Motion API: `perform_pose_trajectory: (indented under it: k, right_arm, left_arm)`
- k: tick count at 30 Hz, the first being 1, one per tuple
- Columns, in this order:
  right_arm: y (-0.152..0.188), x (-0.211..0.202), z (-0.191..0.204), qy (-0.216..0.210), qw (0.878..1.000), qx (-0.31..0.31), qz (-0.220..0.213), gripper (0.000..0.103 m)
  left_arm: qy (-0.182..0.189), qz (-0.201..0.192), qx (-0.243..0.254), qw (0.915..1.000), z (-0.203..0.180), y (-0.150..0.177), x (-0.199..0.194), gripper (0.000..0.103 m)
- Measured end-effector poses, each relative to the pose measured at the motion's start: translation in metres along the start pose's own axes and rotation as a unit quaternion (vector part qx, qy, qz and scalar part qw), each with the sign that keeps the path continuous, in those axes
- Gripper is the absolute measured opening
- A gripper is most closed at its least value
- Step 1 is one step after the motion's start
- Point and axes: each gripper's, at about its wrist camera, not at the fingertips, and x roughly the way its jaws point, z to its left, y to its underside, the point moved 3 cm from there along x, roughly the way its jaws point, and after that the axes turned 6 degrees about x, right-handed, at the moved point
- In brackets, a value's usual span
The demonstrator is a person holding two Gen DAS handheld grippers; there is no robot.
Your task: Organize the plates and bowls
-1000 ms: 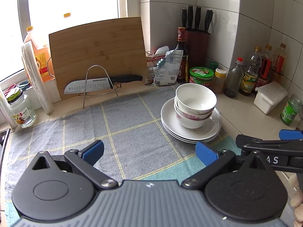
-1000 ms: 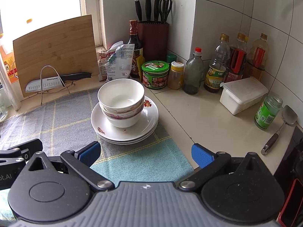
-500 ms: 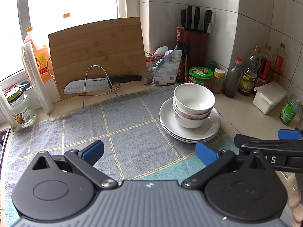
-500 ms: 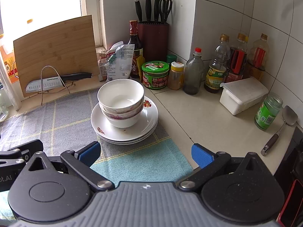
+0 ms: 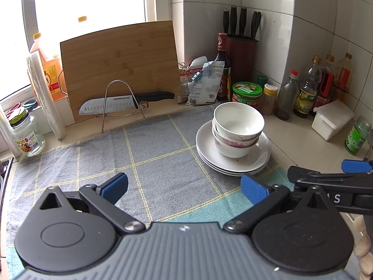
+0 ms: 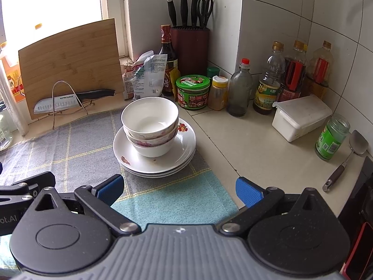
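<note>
Bowl stack (image 6: 150, 126) on plates (image 6: 184, 147) sits dead ahead of right gripper (image 6: 178, 190), nearer than left gripper (image 5: 184, 187); both spread empty.

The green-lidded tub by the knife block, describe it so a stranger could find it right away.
Start at the dark red knife block in the tiled corner. Just in front of it, on the bare counter, sits the squat round tub. Unlike the tall bottles around it, it is short and wide, with a flat green lid.

Bowls (image 6: 150, 126) nested on stacked plates (image 6: 181, 156), set at cloth (image 6: 77, 149) edge, 12 o'clock from right gripper (image 6: 178, 190). Cutting board (image 6: 70, 63) propped at 10 o'clock; knife block (image 6: 190, 46) behind; bottles (image 6: 270, 81) at 2 o'clock.
</note>
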Motion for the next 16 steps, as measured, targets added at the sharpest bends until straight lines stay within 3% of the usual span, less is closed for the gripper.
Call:
perform_pose_trajectory:
  k: [16]
  right_arm:
    - [-0.0005,0.0007,-0.0014,0.001,1.0,-0.003,0.001,0.103]
  left_arm:
    - [0.002,0.003,-0.002,1.0,-0.0026,-0.0011,0.0019,0.102]
